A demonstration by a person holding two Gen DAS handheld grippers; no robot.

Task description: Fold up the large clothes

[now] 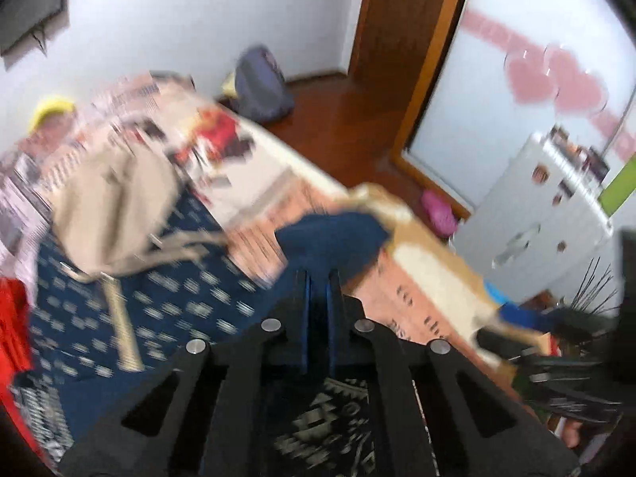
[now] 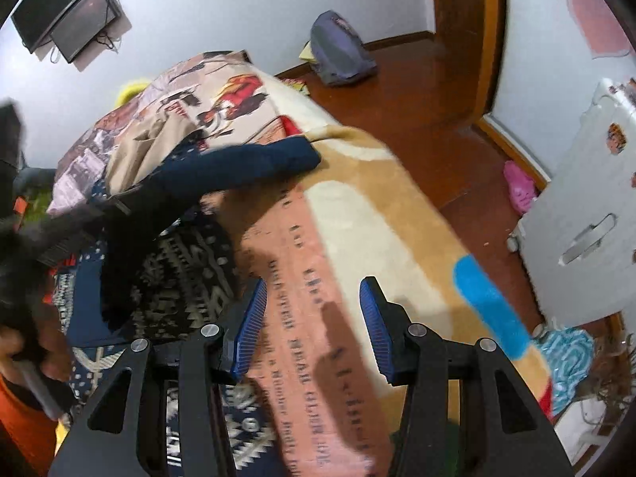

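Observation:
A navy sweater with a white pattern lies spread on the bed, seen in the right wrist view as dark patterned knit. Its plain navy sleeve stretches across the blanket. My left gripper is shut on that sleeve, with the cuff reaching past the fingertips; in the right wrist view the left gripper is a dark blur. My right gripper stands open over the pink lettered blanket, nothing between its blue pads. A beige garment rests on the sweater's far part.
The bed carries a printed blanket and ends at a wooden floor. A grey backpack leans on the wall, a white drawer unit stands at right, a pink item lies on the floor. A red cloth sits at left.

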